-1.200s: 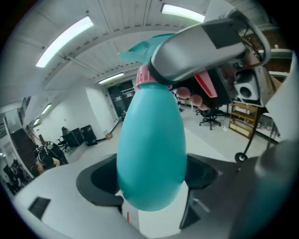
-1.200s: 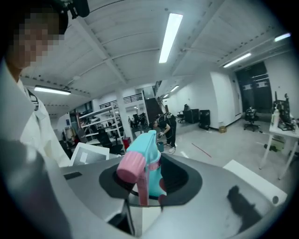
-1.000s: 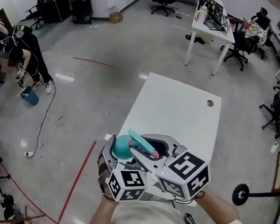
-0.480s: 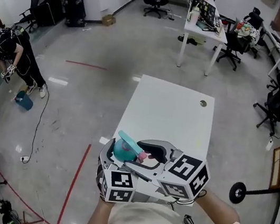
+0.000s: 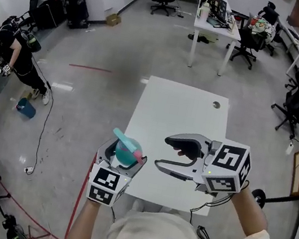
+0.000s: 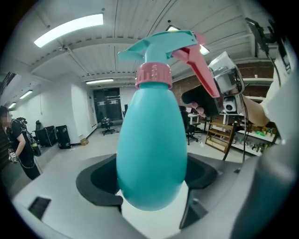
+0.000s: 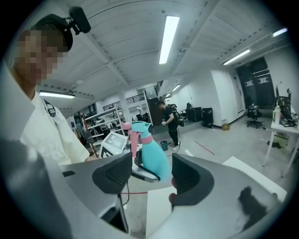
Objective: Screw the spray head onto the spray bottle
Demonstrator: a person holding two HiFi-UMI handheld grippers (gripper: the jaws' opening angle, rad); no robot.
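Bottle (image 6: 152, 154): upright, gripped at the belly by left claw (image 5: 123, 162), near table (image 5: 184, 116) corner.
Head (image 6: 163, 51): on neck, seemingly screwed home.
Right claw (image 5: 180, 156): opening, empty, apart.
Left: little, if anything.

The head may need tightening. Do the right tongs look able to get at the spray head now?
Probably yes: the right tongs, opening and empty, face the spray head across clear air; the left tongs hold the bottle by its body.
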